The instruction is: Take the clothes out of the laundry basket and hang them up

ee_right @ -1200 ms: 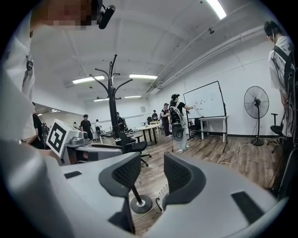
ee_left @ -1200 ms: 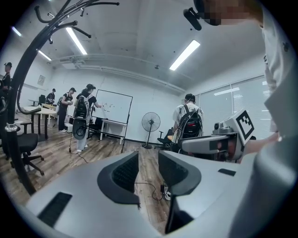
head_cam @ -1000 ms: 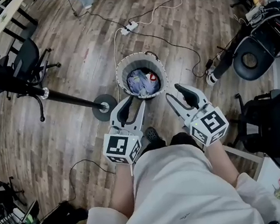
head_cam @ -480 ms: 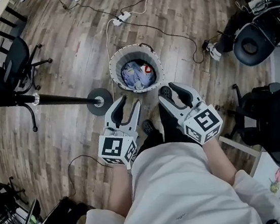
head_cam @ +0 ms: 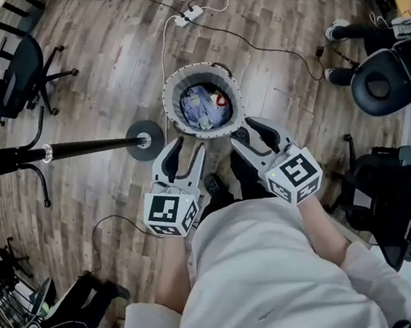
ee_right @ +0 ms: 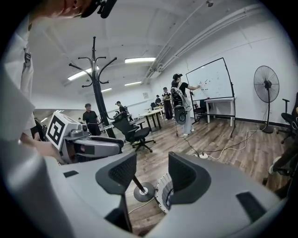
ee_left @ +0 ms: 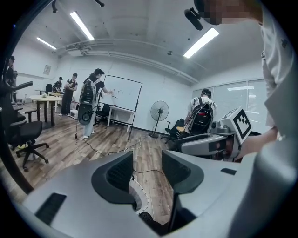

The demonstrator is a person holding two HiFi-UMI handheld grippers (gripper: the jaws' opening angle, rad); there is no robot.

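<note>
A round grey laundry basket stands on the wood floor, and blue and white clothes with a bit of red lie in it. Both grippers hover just short of its near rim. My left gripper is open with nothing between its jaws, which have just been opening. My right gripper is also open and empty, its jaws likewise just opened wider. In the left gripper view the left gripper frames the basket rim. In the right gripper view the right gripper looks over the basket.
A black coat stand rises left of the basket on a round base. A power strip and cables lie beyond the basket. Office chairs stand at left and right. Several people stand far back by a whiteboard.
Both grippers have sunk and moved toward the basket's near rim, and their jaws stand wider apart than before. The head view has shifted slightly.
</note>
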